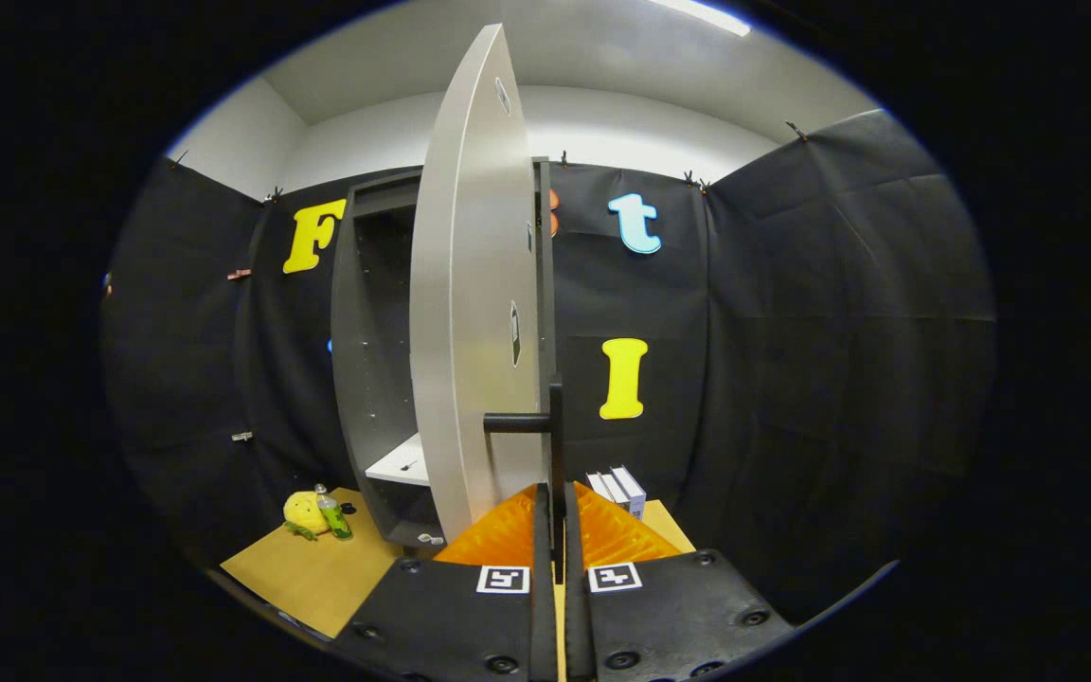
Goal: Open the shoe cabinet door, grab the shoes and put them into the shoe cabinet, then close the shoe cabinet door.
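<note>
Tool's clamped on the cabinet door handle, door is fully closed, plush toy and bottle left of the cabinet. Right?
Not quite: the gripper view shows the cabinet door swung open, the shelf showing inside. The tool does clamp the handle; plush toy and bottle sit left of the cabinet.

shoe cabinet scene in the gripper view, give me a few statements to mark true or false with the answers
1. The shoe cabinet door is swung open. True.
2. The gripper has its fingers spread wide apart. False: the orange fingers sit close together on the door's black handle.
3. A yellow plush toy and a green bottle lie on the wooden floor board left of the cabinet. True.
4. A pair of shoes sits on the white shelf inside. False: the visible part of the shelf is bare.
5. White boxes stand right of the door. True.
</note>
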Tool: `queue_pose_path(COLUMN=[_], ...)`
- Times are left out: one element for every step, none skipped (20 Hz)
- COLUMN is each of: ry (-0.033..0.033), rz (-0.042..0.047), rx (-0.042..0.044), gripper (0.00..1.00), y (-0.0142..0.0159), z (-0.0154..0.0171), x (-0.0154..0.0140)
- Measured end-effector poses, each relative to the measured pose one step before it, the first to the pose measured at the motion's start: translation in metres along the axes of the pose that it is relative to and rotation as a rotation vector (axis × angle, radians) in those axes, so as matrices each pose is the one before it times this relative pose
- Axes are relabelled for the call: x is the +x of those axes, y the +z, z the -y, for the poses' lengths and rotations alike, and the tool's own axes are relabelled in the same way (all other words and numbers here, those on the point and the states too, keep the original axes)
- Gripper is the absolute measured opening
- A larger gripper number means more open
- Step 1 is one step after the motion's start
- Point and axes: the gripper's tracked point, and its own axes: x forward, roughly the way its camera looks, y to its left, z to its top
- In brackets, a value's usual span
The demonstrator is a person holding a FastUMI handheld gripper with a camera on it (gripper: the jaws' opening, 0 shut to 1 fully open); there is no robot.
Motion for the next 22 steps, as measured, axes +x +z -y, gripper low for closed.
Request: queue_pose_path(ry=[-0.01334,0.00196,0.02073,0.00532,0.01275,0.00012,-0.01434,-0.00755,-0.01337,-0.00849,-0.00111,-0.01004,-0.01256,-0.01447,-0.01167,-0.00489,-0.00473,0.0152,0.03044,0.04414,0.03171,0.02889], rz=[0.00297,-0.00225,-0.0046,-0.0052,-0.00366,-0.00159,-0.00157,-0.00166,0.0002,0.00363,0.00354,0.00317,0.00636,0.00916,0.01016,0.00993,0.01137,0.01123,0.00161,-0.00204,0.00126,-0.0062], rx=[0.01996,0.03257,0.03817,0.01196,-0.00269,-0.01324,-0.02201,-0.01607,-0.0063,0.00127,0.00744,0.00565,-0.00107,-0.00297,0.00076,0.00306,0.00052,0.00461,0.01296,0.00974,-0.00196,-0.00542], gripper=[0.08,0.08,0.08,0.08,0.1,0.13,0.13,0.13,0.12,0.09,0.08,0.08,0.12,0.13,0.12,0.1,0.08,0.08,0.1,0.1,0.17,0.29], y=[0.00196,0.00071,0.00134,-0.00301,-0.00176,-0.00078,-0.00086,0.00023,0.00071,0.00116,0.0019,0.00034,0.0016,0.00288,0.00273,0.00321,0.003,0.00247,0.00112,-0.00195,-0.00157,-0.00173], z=[0.00976,0.0055,-0.00082,-0.0003,-0.00327,-0.00144,0.00205,0.00112,0.00109,0.00014,-0.0022,0.00029,0.00079,0.00082,-0.00122,-0.0025,-0.00336,-0.00853,-0.01188,-0.01775,-0.01477,-0.01], x=[-0.00271,-0.00001,-0.00021,-0.00043,0.00095,-0.00033,-0.00121,0.00065,-0.00128,0.00043,-0.00296,-0.00499,-0.00417,-0.00613,-0.00604,-0.00959,-0.00815,-0.00604,-0.00861,-0.00621,-0.00397,-0.00216])
